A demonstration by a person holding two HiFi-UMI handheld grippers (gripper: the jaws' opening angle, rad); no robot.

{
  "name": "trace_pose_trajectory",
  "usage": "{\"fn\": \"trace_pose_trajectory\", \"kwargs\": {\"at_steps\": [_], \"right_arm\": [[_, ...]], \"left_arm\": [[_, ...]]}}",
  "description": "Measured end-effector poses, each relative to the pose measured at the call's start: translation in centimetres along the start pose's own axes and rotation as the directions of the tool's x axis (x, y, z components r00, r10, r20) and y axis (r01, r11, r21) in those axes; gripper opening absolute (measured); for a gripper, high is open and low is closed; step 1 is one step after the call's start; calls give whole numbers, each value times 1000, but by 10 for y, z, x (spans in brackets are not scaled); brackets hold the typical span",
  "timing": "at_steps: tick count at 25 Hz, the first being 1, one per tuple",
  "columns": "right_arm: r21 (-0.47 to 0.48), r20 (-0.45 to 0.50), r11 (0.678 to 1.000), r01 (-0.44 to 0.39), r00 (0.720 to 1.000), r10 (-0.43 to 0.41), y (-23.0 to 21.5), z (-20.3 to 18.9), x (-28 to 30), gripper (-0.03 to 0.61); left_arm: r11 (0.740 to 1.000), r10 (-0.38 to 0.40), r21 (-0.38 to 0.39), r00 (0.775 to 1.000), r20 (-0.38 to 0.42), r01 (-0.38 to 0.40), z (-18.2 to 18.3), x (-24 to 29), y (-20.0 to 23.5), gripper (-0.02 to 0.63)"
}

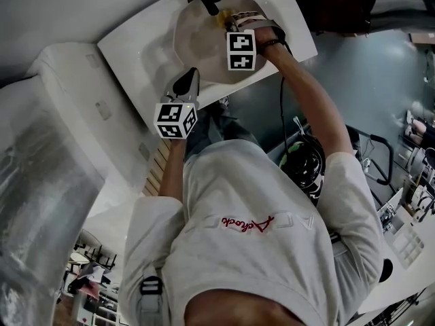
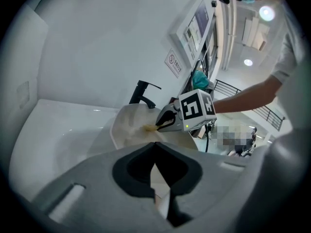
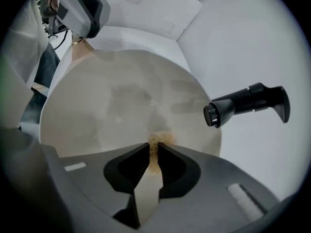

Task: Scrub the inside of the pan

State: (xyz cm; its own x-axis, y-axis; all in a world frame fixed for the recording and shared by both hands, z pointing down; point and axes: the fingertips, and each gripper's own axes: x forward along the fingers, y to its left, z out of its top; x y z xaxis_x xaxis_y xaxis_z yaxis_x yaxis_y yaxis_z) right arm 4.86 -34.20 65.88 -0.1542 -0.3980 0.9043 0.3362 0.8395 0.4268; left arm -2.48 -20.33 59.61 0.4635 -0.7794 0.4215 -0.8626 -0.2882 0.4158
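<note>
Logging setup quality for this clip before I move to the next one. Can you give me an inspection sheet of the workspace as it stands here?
Surface: white sink counter, bare where it shows.
Job's things: pale round pan in the sink below the black tap; small yellowish scrub pad pressed on the pan's inside, which looks smeared.
Clutter: nothing seen.
Grippers: right gripper shut on the scrub pad; left gripper shut, apparently on the pan's near edge.
Cables: thin black cable hanging along the person's right arm, away from the pan.
Surroundings: plain white wall behind the sink; desks and equipment in the room beyond.
</note>
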Motion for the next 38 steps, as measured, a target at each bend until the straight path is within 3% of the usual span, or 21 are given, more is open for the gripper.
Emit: {"fn": "trace_pose_trajectory", "kwargs": {"at_steps": [10, 18, 28, 38], "right_arm": [[-7, -7, 998, -56, 998, 56, 20, -1, 9, 58], [-49, -6, 989, -142, 990, 142, 65, 4, 5, 58], [-108, -11, 945, -309, 951, 310, 128, 18, -12, 60], [-113, 2, 910, -400, 915, 403, 147, 24, -28, 58]], "left_arm": [[1000, 1, 2, 1000, -4, -1, 0, 0, 2, 0], [1000, -12, 1, 1000, -9, 12, -2, 3, 0, 0], [1000, -25, 1, 1000, -7, 25, -4, 4, -4, 0], [1000, -28, 0, 1000, 4, 28, -4, 4, -7, 0]]}}
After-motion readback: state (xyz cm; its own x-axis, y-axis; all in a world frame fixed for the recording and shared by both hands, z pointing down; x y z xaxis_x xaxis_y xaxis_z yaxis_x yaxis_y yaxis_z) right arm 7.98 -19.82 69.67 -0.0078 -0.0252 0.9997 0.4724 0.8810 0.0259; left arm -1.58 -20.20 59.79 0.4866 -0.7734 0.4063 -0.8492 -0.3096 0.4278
